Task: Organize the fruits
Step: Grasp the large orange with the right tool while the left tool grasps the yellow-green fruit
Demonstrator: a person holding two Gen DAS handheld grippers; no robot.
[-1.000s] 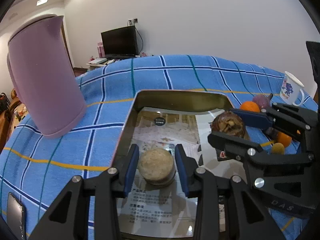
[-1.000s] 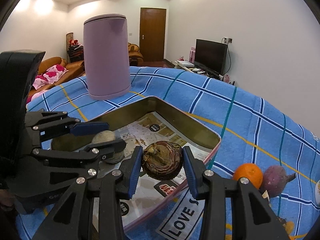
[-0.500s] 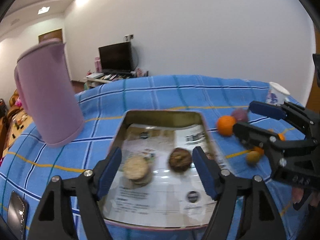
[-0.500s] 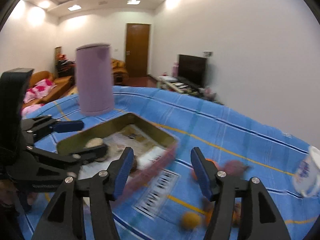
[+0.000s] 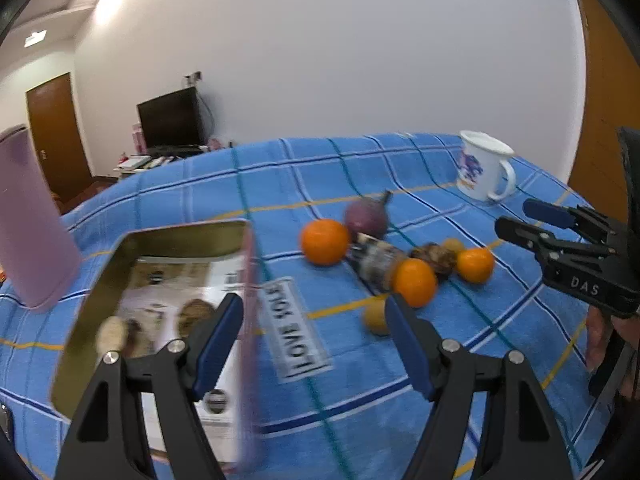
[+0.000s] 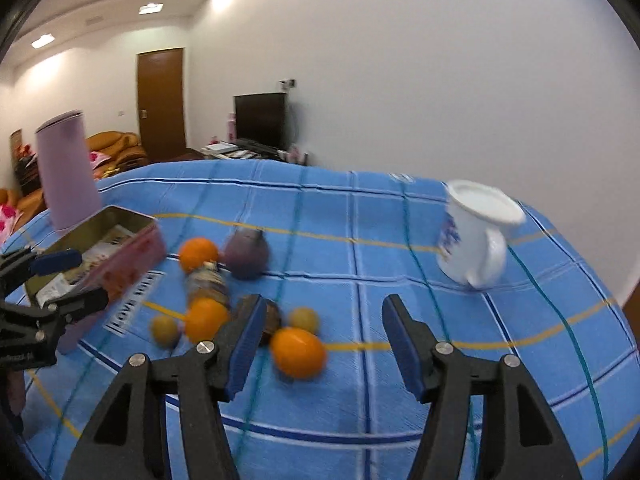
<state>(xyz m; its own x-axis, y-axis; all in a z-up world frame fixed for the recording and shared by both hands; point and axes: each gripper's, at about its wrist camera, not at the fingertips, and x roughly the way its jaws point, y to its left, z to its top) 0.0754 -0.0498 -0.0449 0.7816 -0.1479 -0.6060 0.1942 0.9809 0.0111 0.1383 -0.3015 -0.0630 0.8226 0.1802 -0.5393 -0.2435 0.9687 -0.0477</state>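
Note:
My left gripper [image 5: 314,336] is open with nothing between its fingers, above the blue cloth just right of the gold tin [image 5: 152,240]. A pale round fruit [image 5: 112,332] and a brown fruit [image 5: 196,312] lie in the tin. Loose on the cloth are three oranges [image 5: 325,241] [image 5: 414,282] [image 5: 475,265], a purple fruit [image 5: 366,216] and a small yellow fruit [image 5: 374,318]. My right gripper [image 6: 324,332] is open too, with one orange [image 6: 298,352] on the cloth just beyond its fingertips. It also shows at the right edge of the left wrist view as the right gripper [image 5: 516,220].
A white mug [image 6: 476,232] stands at the far right of the checked cloth. A tall mauve kettle [image 6: 66,176] stands behind the tin [image 6: 120,216]. A wrapped packet [image 5: 376,258] lies among the fruit, and a "LOVE" label [image 5: 298,332] beside the tin.
Both grippers have opened, left their fruits lying in the tin, and swung right toward the loose fruit on the cloth.

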